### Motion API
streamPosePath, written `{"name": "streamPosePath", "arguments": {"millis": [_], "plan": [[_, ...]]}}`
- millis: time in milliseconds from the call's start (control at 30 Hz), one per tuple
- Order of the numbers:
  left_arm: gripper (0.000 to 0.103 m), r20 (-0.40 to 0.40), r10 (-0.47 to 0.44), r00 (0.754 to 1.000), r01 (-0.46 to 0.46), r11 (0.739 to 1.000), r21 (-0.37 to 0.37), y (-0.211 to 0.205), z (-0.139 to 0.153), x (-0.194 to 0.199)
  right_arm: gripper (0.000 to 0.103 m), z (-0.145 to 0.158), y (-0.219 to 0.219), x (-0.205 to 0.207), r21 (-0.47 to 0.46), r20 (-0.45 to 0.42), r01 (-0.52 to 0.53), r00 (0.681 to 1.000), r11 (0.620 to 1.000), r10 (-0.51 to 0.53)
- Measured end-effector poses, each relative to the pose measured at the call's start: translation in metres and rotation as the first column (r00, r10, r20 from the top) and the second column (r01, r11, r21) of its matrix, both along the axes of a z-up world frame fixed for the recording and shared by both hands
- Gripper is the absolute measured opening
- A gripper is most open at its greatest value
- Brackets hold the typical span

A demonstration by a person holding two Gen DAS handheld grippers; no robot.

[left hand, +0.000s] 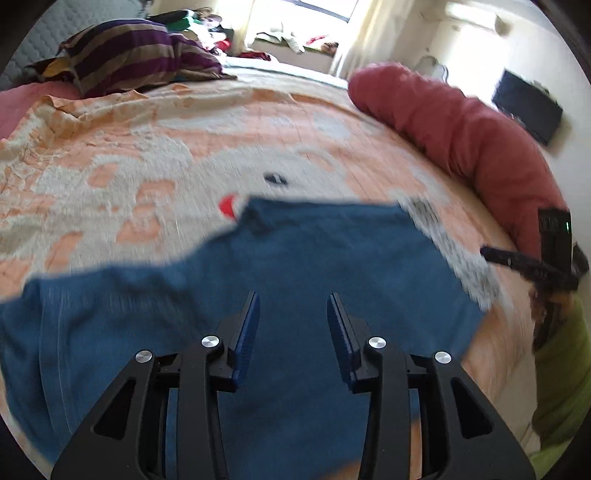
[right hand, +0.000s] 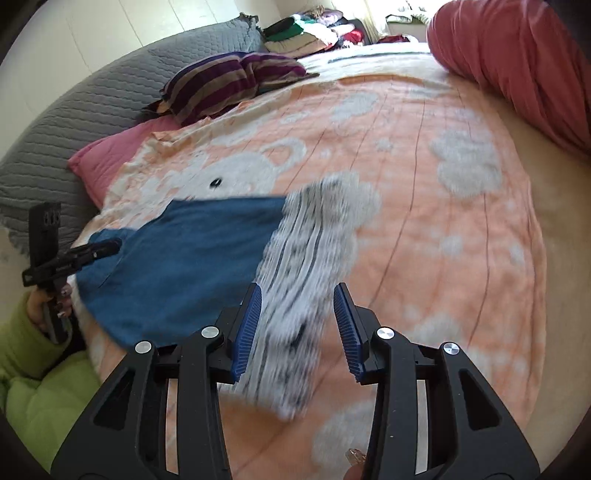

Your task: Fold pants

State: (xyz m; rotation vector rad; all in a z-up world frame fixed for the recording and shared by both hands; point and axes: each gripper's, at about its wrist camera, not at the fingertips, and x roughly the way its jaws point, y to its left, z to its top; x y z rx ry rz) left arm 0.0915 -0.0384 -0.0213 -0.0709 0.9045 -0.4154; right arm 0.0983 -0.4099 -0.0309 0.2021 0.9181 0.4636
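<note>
Blue pants lie spread on the peach and white bed cover, with a grey-white knit waistband at their right end. My left gripper hovers over the blue cloth, open, nothing between its blue pads. In the right wrist view the pants lie to the left and the waistband runs under my right gripper, which is open above it; its pads do not press on it. The right gripper shows at the left wrist view's right edge, and the left gripper at the right wrist view's left edge.
A long red bolster lies along the bed's far right side. Striped purple pillows and a pink pillow sit near the grey quilted headboard. Clothes are piled beyond. A lime green sleeve holds the left gripper.
</note>
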Motion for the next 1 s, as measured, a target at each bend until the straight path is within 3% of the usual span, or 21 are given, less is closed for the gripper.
{"name": "streamPosePath", "arguments": {"millis": [133,233,367,533,633,800,867,1000], "plan": [[0.040,-0.029,-0.013,0.999,0.015,0.996,0.087,-0.005,-0.016,-0.026,0.034,-0.014,0.004,-0.008,-0.002,-0.050,0.005,0.999,1.000,-0.005],[0.046,-0.067,0.002,0.998,0.005,0.994,0.107,-0.004,-0.028,-0.031,0.033,-0.028,0.010,-0.012,0.000,-0.099,-0.013,0.995,1.000,0.013],[0.051,-0.072,-0.003,0.997,0.014,0.988,0.151,-0.010,-0.032,-0.033,0.010,-0.022,0.026,-0.025,-0.066,-0.057,-0.069,0.996,0.995,0.065],[0.051,-0.079,0.004,0.997,0.006,0.991,0.132,-0.004,-0.032,-0.033,0.009,-0.011,0.028,-0.036,-0.163,-0.027,-0.069,0.997,0.984,0.066],[0.051,-0.093,0.008,0.996,0.003,0.994,0.109,0.000,-0.034,-0.030,0.014,-0.024,0.033,-0.035,-0.227,-0.037,-0.057,0.998,0.972,0.050],[0.051,-0.097,0.012,0.995,-0.004,0.997,0.079,0.001,-0.034,-0.029,0.019,-0.023,0.023,-0.036,-0.198,-0.041,-0.036,0.999,0.980,0.028],[0.053,-0.093,0.018,0.996,-0.011,0.997,0.071,0.004,-0.031,-0.030,0.031,-0.012,0.019,-0.039,-0.208,-0.015,-0.012,1.000,0.978,0.009],[0.060,-0.060,0.065,0.996,-0.065,0.998,0.011,0.024,-0.012,-0.041,0.044,0.015,0.014,-0.045,-0.207,0.082,0.040,0.996,0.977,-0.023]]}}
